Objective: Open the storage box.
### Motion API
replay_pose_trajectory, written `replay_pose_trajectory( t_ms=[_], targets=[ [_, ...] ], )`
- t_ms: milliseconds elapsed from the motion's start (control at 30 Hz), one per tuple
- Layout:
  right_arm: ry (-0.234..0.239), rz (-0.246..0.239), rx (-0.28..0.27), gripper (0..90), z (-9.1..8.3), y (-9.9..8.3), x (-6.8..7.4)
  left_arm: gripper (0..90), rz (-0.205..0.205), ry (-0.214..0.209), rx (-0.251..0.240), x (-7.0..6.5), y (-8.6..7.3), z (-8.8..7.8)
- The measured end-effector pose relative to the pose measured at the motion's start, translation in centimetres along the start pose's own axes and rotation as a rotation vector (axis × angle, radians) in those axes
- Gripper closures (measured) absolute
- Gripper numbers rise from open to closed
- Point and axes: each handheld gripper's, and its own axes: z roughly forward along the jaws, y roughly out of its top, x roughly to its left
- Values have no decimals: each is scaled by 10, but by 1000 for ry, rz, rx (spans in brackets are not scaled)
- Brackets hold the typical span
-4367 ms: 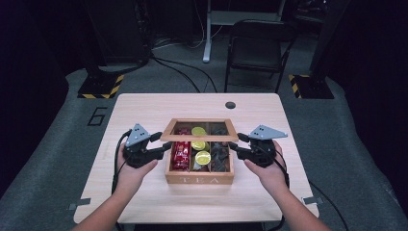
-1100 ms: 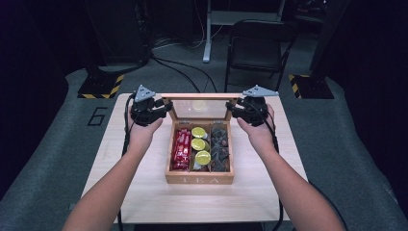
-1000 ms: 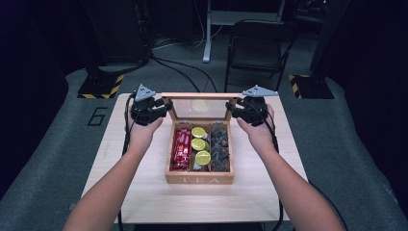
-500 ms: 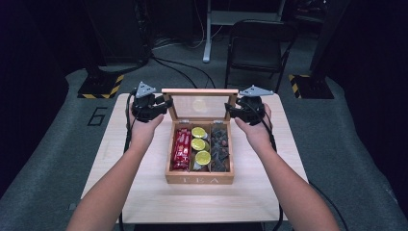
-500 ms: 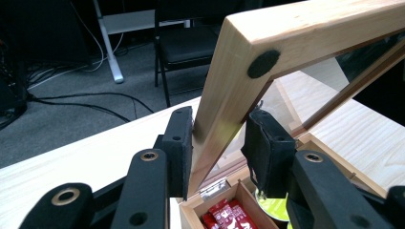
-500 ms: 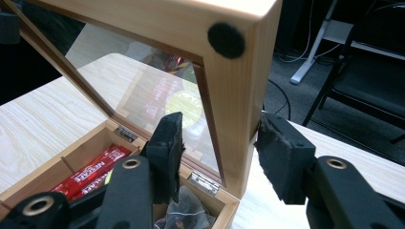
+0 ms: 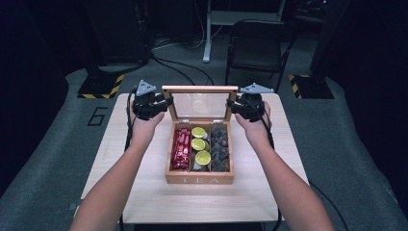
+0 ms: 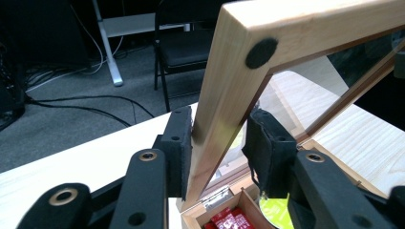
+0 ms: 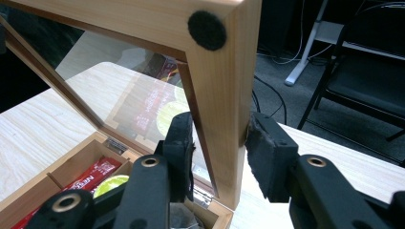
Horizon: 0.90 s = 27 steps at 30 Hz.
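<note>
Lid [image 7: 199, 103] of the tea box [image 7: 199, 179] is up, standing close to upright off the hinges along the box's far edge, glass pane facing the person. Its long axis runs side to side across the far end of the box, and each gripper has one short side rail. The left gripper [image 7: 161, 103] sits at the lid's left rail, the right gripper [image 7: 234, 103] at its right rail — neither hand is nearer, the hold is symmetrical. Any further swing turns on that hinge line, so both would have to travel together, I'd judge.

From above, the fingers vanish behind the gripper bodies and you can't read the hold. The left gripper view settles it: its fingers [image 8: 177, 143] bracket the wooden rail, one pad pressed on the outer face, the other close against the inner side — contact there is hard to call. In the right gripper view the fingers [image 9: 267, 157] straddle the right rail, narrowly parted, both pads at the wood.

Those close views also show a round black felt dot [image 9: 207, 30] at each lid corner, and a metal hinge [image 9: 115, 145]. Inside the box: red packets [image 7: 182, 149] left, yellow-green sachets [image 7: 199, 144] middle, dark ones [image 7: 221, 149] right. The box sits mid-table [image 7: 144, 192].
</note>
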Motion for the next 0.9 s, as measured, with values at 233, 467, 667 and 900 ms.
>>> replay_pose_trajectory(
  t_ms=[233,467,667,900],
  targets=[
    [-12,-1,4,625,1,2,1,556,7,12,8,-2,-2,8],
    [-17,-1,3,623,4,4,-1,542,-18,9,24,2,-10,19],
    [-23,-1,5,621,6,6,-1,558,-27,4,26,6,-12,23],
    [-27,8,-1,616,9,7,-3,565,-32,5,19,8,-13,27]
  ],
)
